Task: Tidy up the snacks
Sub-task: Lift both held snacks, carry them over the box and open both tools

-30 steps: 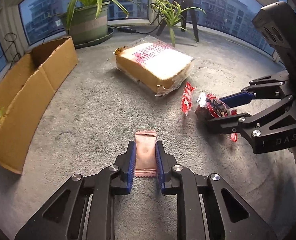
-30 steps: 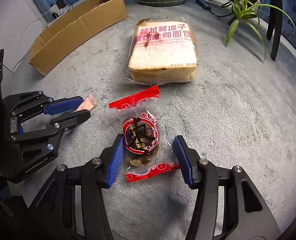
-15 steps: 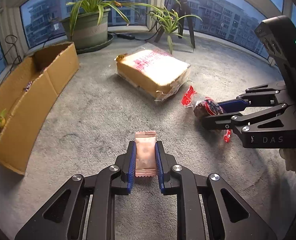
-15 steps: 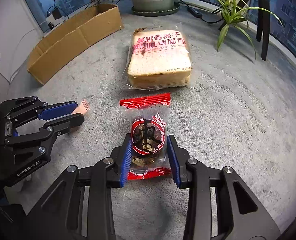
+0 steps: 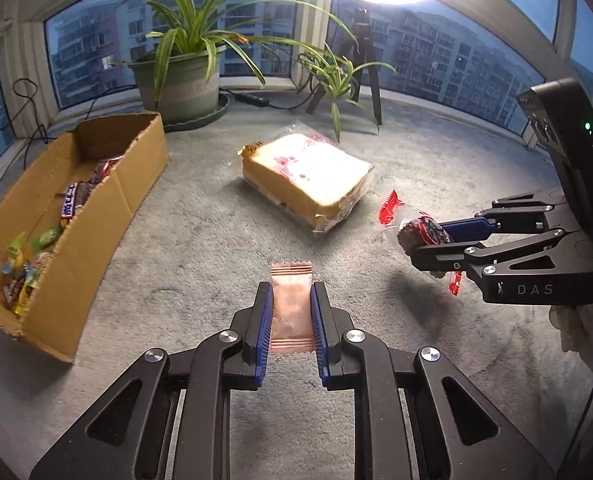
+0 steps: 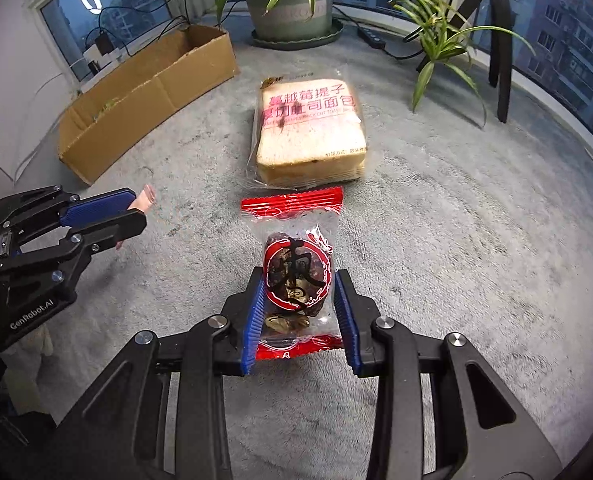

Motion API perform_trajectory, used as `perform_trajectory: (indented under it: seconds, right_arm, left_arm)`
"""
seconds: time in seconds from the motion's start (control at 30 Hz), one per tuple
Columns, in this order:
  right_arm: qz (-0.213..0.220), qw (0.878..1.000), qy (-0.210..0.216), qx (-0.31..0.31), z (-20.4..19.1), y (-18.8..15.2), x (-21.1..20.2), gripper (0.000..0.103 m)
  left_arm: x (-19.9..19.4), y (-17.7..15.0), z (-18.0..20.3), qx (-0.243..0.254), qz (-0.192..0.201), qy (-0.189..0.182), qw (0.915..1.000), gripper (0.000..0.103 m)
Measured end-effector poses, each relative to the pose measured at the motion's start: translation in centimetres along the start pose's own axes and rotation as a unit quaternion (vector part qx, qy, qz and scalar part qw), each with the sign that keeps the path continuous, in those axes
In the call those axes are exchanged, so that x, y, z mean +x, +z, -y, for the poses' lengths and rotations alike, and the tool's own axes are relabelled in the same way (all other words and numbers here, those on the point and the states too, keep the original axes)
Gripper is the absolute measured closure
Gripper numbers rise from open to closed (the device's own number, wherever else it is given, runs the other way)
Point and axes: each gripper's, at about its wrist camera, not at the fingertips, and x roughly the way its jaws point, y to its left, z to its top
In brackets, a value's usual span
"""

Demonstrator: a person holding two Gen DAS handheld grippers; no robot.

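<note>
1. Cardboard box (image 5: 96, 216) at the left on the carpet (image 5: 200, 240): it already holds several snacks, so sorting is partly done.
2. Bread bag (image 5: 308, 176): lies on the carpet, between box and right hand-held gripper (image 6: 298, 312), not yet sorted.
3. Red-ended snack packet (image 6: 296, 276): clamped between the right pads, whose jaws have just been closing; lifted clear.
4. Pink wafer packet (image 5: 291, 304): pinched in the fully closed left hand-held gripper (image 5: 291, 320), box still well apart.
</note>
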Motion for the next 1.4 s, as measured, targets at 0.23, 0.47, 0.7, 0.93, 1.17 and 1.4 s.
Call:
perform_trajectory:
  seconds: [0.23,0.47,0.7,0.93,1.17,1.4]
  right_arm:
    - [0.016,1.000,-0.010,0.020,-0.7,0.2,-1.7,0.068]
    - [0.041,0.999,-0.008,0.022,-3.4,2.4,-3.3,0.068]
    - [0.065,0.998,0.003,0.008,-7.2,6.4,-3.5,0.068]
    - [0.084,0.996,0.019,-0.011,-11.5,11.5,-1.9,0.068]
    - [0.082,0.996,0.036,-0.024,-15.0,15.8,0.6,0.068]
    - [0.063,0.997,0.043,-0.025,-17.4,18.3,4.4,0.068]
  left_arm:
    - [-2.1,-0.2,-2.4,-0.015,0.010,-0.013,0.9998,0.086]
    - [-4.2,0.3,-5.9,-0.031,0.026,-0.013,0.9991,0.086]
    - [-6.5,1.0,-11.3,-0.051,0.045,0.006,0.9977,0.086]
    - [-7.4,2.3,-17.0,-0.068,0.051,0.031,0.9959,0.086]
    - [-6.7,3.7,-21.0,-0.083,0.052,0.040,0.9944,0.086]
    - [-4.7,5.0,-23.3,-0.091,0.042,0.043,0.9941,0.086]
